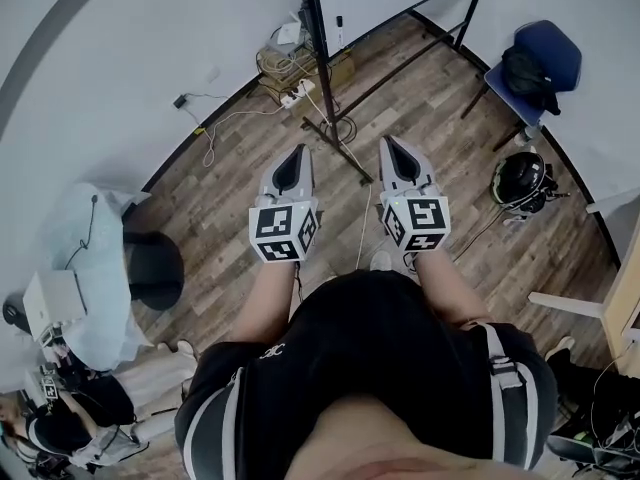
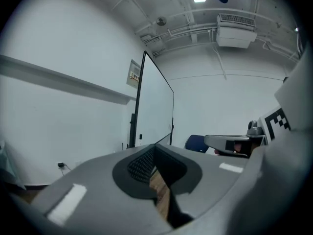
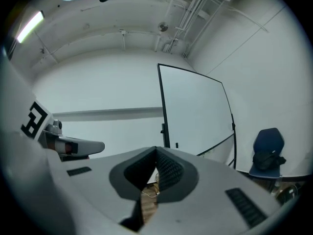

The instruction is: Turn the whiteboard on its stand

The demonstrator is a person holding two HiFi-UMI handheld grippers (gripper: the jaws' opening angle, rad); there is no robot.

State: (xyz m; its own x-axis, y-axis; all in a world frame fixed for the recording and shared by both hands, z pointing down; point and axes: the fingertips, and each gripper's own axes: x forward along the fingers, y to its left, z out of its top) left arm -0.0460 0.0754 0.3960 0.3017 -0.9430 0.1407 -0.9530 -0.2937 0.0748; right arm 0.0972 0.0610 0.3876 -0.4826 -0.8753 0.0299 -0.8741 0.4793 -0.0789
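The whiteboard (image 3: 195, 112) stands upright in its black frame ahead of me, its white face turned partly toward the right gripper view. In the left gripper view the whiteboard (image 2: 155, 106) shows at a sharp slant. From the head view I see only the stand's black post (image 1: 319, 43) and its floor bar (image 1: 352, 158). My left gripper (image 1: 297, 154) and right gripper (image 1: 389, 144) are held side by side in front of my body, pointing at the stand and well short of it. Both are shut with nothing between the jaws, as each gripper view confirms: left gripper (image 2: 155, 148), right gripper (image 3: 156, 151).
A blue chair (image 1: 545, 53) with a dark bag stands at the right, a helmet (image 1: 520, 181) on the floor near it. A power strip and cables (image 1: 297, 93) lie by the stand's post. A black stool (image 1: 153, 268) and a seated person (image 1: 70, 423) are at the left.
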